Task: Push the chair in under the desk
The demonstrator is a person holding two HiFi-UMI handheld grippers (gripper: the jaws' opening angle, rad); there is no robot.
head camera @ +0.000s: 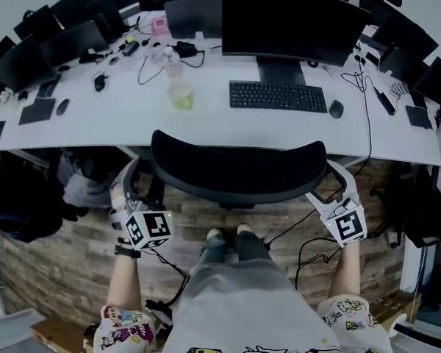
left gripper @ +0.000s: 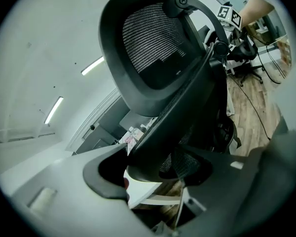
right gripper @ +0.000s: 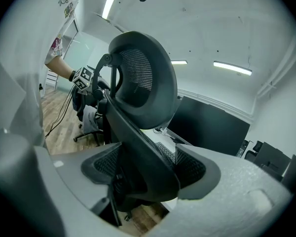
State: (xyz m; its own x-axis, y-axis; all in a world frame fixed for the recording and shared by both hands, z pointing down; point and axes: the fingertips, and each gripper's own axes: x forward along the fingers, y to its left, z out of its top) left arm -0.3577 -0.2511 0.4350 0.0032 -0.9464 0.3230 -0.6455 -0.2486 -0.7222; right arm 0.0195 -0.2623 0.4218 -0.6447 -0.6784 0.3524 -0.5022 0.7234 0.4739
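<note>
The left gripper [head camera: 134, 176] is clamped on the chair [head camera: 239, 169], on the left edge of its back. The right gripper [head camera: 336, 181] is clamped on the right edge. The black chair back sits between them, right at the near edge of the white table [head camera: 117, 120]. Just past it on the table lie a keyboard [head camera: 278, 95] and a mouse [head camera: 336, 109], with a big dark screen [head camera: 287, 20] farther back.

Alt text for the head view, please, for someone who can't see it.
From above, a black chair back sits at the edge of a white desk, with the left hand-held gripper and right hand-held gripper clamped on its ends. A keyboard and monitor sit beyond.
</note>
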